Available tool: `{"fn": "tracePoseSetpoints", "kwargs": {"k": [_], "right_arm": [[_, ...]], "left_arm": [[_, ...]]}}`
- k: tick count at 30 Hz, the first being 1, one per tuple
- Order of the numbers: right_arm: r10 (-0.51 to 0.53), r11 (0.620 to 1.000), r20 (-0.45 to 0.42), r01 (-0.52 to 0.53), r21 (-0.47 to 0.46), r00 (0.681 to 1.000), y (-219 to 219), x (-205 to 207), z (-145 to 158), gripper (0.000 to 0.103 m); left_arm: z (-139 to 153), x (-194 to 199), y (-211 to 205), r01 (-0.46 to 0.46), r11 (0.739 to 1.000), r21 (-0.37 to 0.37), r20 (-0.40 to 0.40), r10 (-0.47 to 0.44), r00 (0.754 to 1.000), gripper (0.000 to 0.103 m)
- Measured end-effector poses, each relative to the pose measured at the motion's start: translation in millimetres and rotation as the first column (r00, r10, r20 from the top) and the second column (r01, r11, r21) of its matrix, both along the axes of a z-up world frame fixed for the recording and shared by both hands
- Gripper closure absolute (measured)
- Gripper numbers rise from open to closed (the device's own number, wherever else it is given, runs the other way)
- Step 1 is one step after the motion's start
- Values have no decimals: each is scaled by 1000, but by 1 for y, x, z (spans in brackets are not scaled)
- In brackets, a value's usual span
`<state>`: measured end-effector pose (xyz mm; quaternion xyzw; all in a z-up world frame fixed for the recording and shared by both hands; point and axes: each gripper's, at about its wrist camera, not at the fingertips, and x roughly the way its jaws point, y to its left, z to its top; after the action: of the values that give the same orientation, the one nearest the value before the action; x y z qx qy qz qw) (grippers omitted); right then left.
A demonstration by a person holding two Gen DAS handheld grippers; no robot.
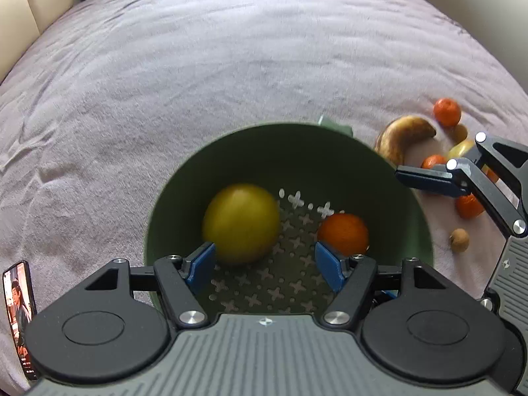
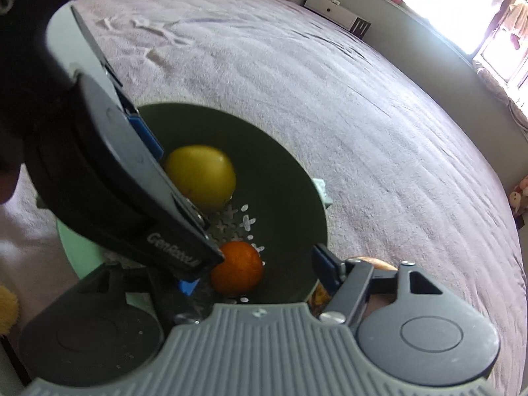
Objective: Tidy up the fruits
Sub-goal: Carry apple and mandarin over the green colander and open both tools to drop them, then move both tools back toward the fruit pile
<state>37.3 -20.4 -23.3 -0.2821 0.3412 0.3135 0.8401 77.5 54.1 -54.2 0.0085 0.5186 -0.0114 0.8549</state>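
While left gripper point(image 2: 158, 178) hides bowl point(image 2: 290, 178) rim — both fingers released, empty.

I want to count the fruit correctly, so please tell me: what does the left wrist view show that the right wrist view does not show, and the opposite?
Only the left wrist view shows the loose fruit on the bed: a banana, several mandarins such as one beyond it, two small brown round fruits, and a phone at the left edge.

Only the right wrist view shows a bright window.

Both show the green basket, the yellow fruit and the orange inside it, and both open grippers: left gripper, right gripper.
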Motion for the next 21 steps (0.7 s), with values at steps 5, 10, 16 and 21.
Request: {"fn": "tracePoseSetpoints", "kwargs": {"k": [5, 10, 16, 21], "right_arm": [[-2, 1000, -9, 2, 25, 1000, -8, -4, 6, 33], [-36, 997, -5, 36, 72, 999, -19, -3, 18, 32], [-180, 962, -36, 184, 203, 983, -52, -13, 41, 26], [-362, 871, -121, 381, 311, 924, -98, -15, 57, 26]], "left_arm": [[15, -6, 3, -25, 999, -35, 50, 27, 998, 22], [31, -14, 4, -44, 997, -68, 106, 51, 993, 22], [51, -27, -4, -24, 995, -92, 216, 44, 975, 22], [67, -41, -18, 18, 994, -111, 311, 17, 950, 22]]}}
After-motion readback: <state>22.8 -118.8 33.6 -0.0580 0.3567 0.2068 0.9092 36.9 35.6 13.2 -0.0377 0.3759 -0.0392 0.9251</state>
